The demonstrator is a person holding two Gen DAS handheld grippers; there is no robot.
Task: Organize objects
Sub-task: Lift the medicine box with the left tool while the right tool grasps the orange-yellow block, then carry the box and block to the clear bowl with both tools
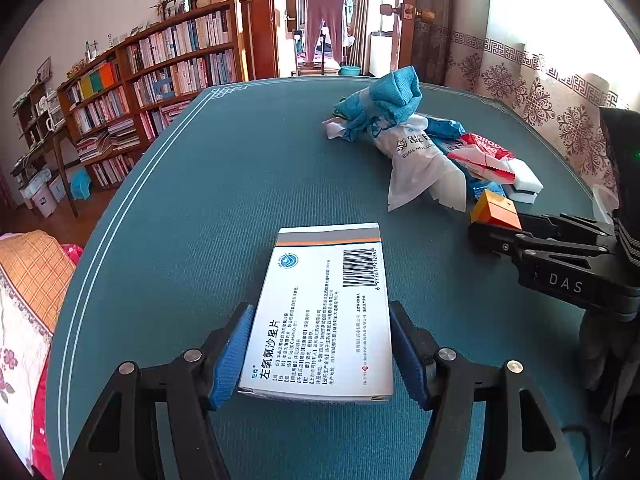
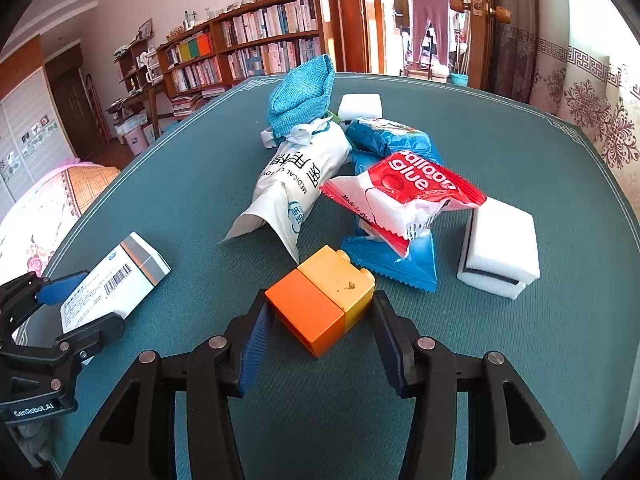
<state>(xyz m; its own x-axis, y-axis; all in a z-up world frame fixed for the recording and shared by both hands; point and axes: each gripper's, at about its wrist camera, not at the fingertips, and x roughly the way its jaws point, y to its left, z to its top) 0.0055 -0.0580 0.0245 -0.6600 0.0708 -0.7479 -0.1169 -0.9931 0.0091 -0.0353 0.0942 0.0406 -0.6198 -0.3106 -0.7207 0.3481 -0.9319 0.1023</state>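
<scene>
The right claw (image 2: pixel 320 326) pinches the orange-and-yellow block (image 2: pixel 322 298) at 6 o'clock on the tabletop (image 2: pixel 520 360); gripped cornerwise, it may twist free. The left claw (image 1: pixel 320 354) clamps the medicine box (image 1: pixel 320 312), which could slide

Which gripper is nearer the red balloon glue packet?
Right. The right gripper straddles the orange-yellow block just before the packet; the left gripper holds the medicine box farther off.
</scene>
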